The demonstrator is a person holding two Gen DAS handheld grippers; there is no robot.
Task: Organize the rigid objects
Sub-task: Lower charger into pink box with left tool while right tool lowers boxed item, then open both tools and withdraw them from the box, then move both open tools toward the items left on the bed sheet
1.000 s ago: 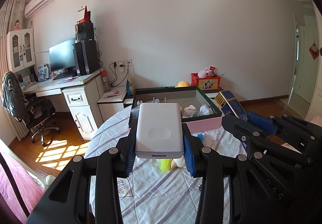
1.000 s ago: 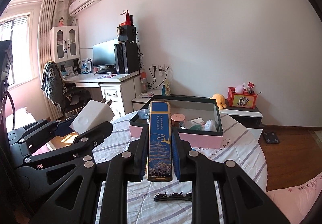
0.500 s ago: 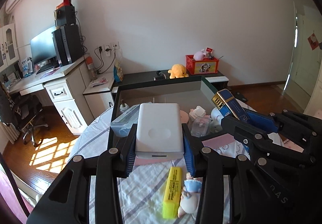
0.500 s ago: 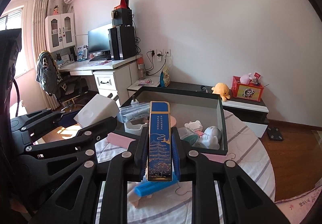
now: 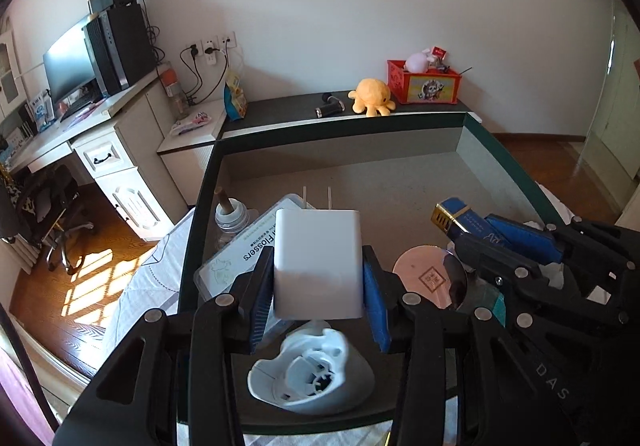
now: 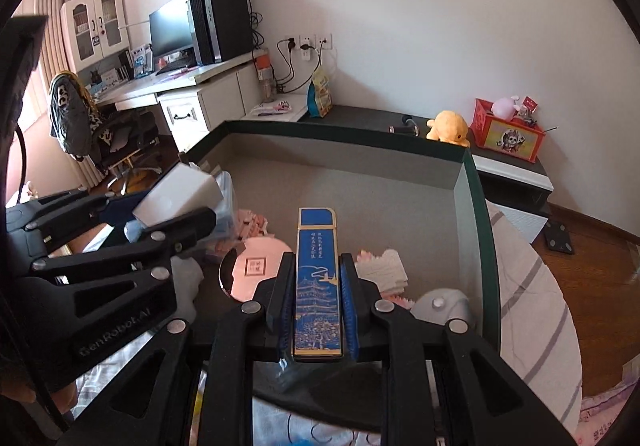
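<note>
My left gripper is shut on a white plug charger, prongs pointing forward, held over the near left part of a dark green box. My right gripper is shut on a long blue and gold box and holds it over the same green box. The right gripper and blue box also show in the left wrist view; the left gripper with the charger shows in the right wrist view.
Inside the green box lie a flossers case, a small bottle, a round pink tin, a white plastic piece and pink items. The box stands on a striped tablecloth. A desk stands behind.
Both grippers have moved forward with their loads, from above the tablecloth to over the inside of the green box. Neither has let go.
</note>
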